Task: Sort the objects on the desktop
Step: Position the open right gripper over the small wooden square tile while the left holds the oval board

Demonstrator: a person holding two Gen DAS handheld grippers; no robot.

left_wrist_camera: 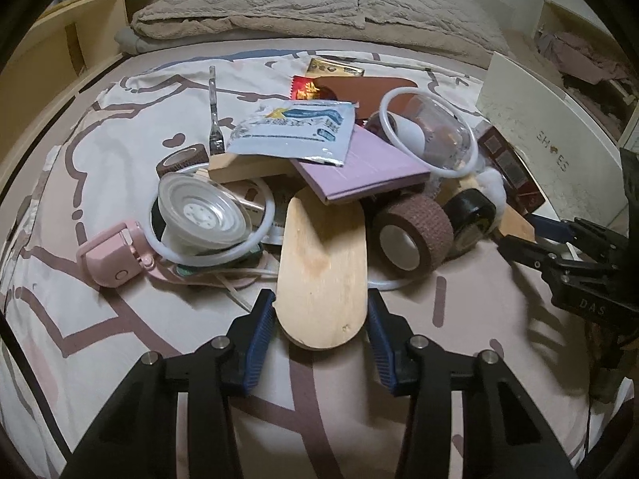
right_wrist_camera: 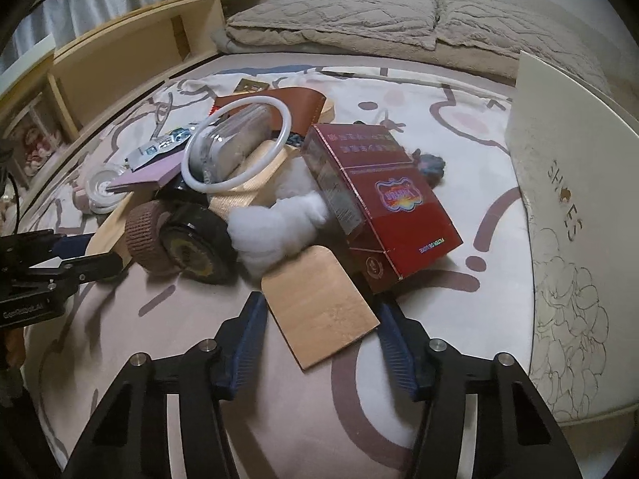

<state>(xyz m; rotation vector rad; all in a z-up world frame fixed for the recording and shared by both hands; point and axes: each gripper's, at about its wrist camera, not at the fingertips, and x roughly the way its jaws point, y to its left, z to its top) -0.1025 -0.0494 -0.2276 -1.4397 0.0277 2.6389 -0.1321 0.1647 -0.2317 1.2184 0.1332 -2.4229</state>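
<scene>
Straddling a rounded pale wooden board [left_wrist_camera: 321,275], left claw [left_wrist_camera: 321,321] blue ribbed pads just beside its edges, apart | right claw [right_wrist_camera: 319,343] likewise around a square-cornered plywood panel [right_wrist_camera: 319,303], below the glossy red carton [right_wrist_camera: 383,203] | white box [right_wrist_camera: 567,215] reads "SHOES"

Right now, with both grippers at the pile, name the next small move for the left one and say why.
Probably close the left gripper the rest of the way on the rounded wooden board, then ease it back. The board's end lies between the blue pads, which seem not quite pressing yet, and its far end sits under the purple book.
</scene>
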